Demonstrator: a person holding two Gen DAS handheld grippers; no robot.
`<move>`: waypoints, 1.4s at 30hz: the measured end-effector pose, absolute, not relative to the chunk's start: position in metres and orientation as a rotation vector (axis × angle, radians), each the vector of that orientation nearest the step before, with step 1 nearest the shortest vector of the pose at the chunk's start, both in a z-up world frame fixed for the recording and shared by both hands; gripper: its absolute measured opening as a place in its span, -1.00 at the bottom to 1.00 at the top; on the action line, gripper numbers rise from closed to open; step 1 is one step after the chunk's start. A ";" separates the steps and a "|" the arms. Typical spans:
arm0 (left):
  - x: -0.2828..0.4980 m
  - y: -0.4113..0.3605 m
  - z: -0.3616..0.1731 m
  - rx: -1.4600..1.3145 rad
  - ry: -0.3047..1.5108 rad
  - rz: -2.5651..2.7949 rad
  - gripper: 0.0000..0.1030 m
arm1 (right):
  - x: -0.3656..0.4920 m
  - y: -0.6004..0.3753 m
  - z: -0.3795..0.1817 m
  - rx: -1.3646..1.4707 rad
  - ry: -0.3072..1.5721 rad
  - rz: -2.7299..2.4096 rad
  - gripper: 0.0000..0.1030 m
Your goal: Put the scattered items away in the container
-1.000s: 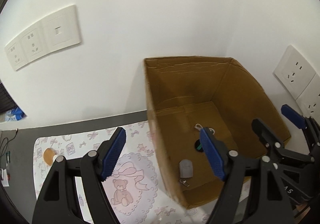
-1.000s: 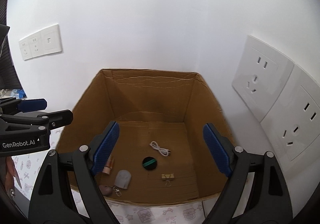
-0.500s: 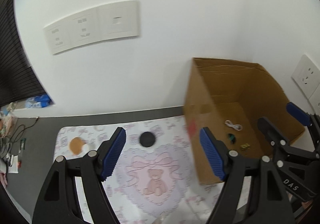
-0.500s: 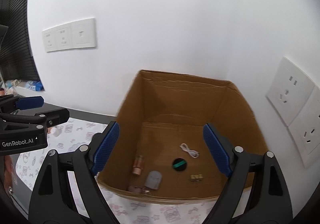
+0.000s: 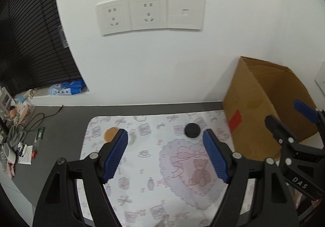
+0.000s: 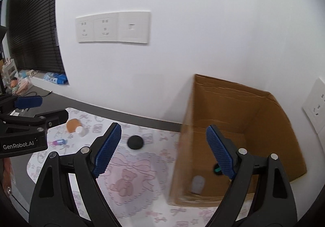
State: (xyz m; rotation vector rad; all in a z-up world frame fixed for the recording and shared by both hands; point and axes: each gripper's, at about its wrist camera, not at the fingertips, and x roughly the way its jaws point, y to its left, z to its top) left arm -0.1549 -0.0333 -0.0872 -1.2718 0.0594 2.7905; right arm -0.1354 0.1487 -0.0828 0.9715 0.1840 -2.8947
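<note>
Both my wrist views are evenly and softly lit, the white wall (image 5: 182,68) bright without glare and only faint shadows under things on the mat (image 5: 158,158). The fisheye bends the wall sockets (image 5: 150,13) and blacks out the frame corners. In my right view the near edge of the cardboard box (image 6: 182,145) is smeared with motion blur.

White "GenRobot.AI" lettering is showing on the black left tongs (image 6: 30,113) body at the frame's left edge; white "DAS" is showing on the black right tongs (image 5: 288,117) body. Nothing else is reading clearly.
</note>
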 end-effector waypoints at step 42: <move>-0.208 -0.199 -0.318 -1.673 0.100 2.705 0.46 | -0.254 0.047 -0.306 1.369 0.228 -2.684 0.70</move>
